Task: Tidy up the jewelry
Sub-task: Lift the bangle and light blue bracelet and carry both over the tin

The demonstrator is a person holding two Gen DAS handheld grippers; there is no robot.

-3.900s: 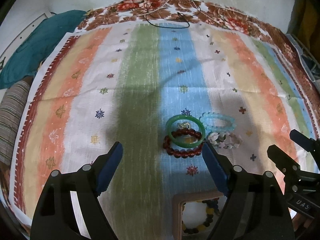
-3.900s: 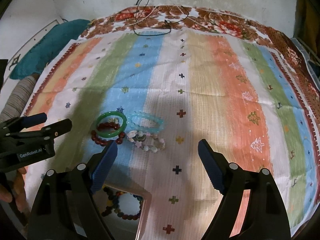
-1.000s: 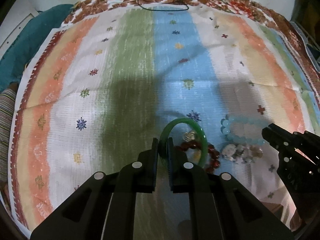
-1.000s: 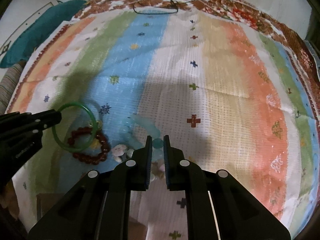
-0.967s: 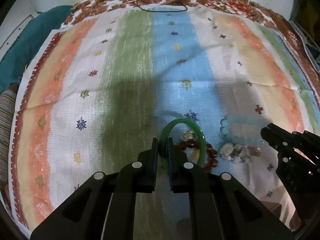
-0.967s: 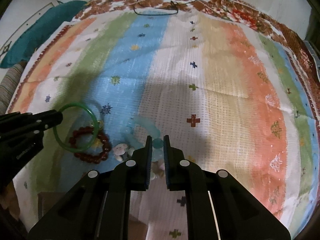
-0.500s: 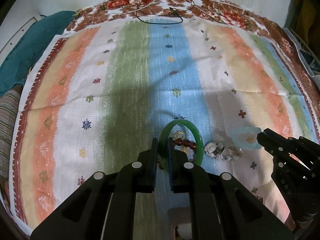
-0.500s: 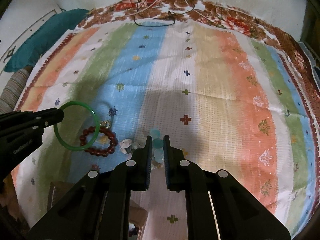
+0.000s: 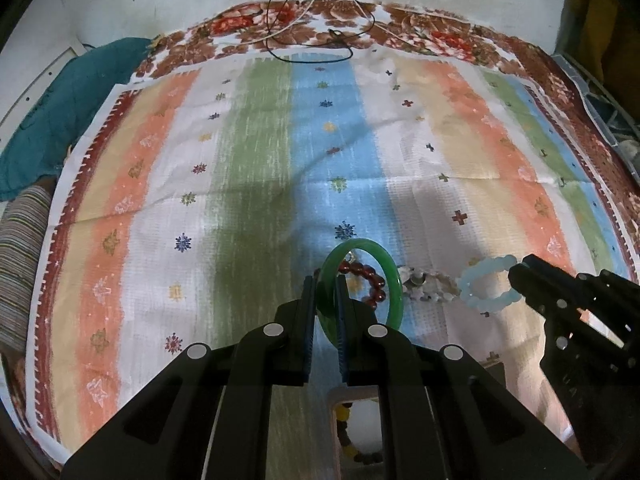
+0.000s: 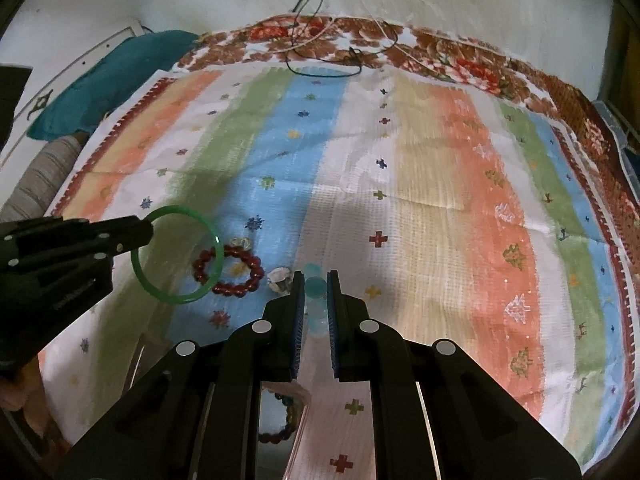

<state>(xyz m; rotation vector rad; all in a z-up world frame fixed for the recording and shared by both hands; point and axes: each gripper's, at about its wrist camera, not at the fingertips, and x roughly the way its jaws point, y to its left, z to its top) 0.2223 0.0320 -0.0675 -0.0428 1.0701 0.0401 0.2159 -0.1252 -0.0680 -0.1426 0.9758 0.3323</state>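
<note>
My left gripper [image 9: 325,284] is shut on a green bangle [image 9: 394,280] and holds it above the striped cloth; the bangle also shows in the right wrist view [image 10: 176,298]. My right gripper [image 10: 316,280] is shut on a pale blue bead bracelet [image 10: 314,286], lifted off the cloth; it shows in the left wrist view [image 9: 486,304]. A dark red bead bracelet [image 10: 240,286] and a pearly white bracelet [image 9: 426,286] lie on the cloth below. A wooden box [image 9: 352,394] holding a beaded bracelet sits under the grippers.
A striped, patterned cloth [image 9: 256,168] covers the surface. Black and white cords [image 9: 312,40] lie at its far edge. A teal cloth [image 9: 48,120] and a striped cushion [image 9: 16,264] are at the left.
Both grippers closed on their bracelets and lifted them. Over the last second they rose and drew back, and the blue bracelet came off the cloth.
</note>
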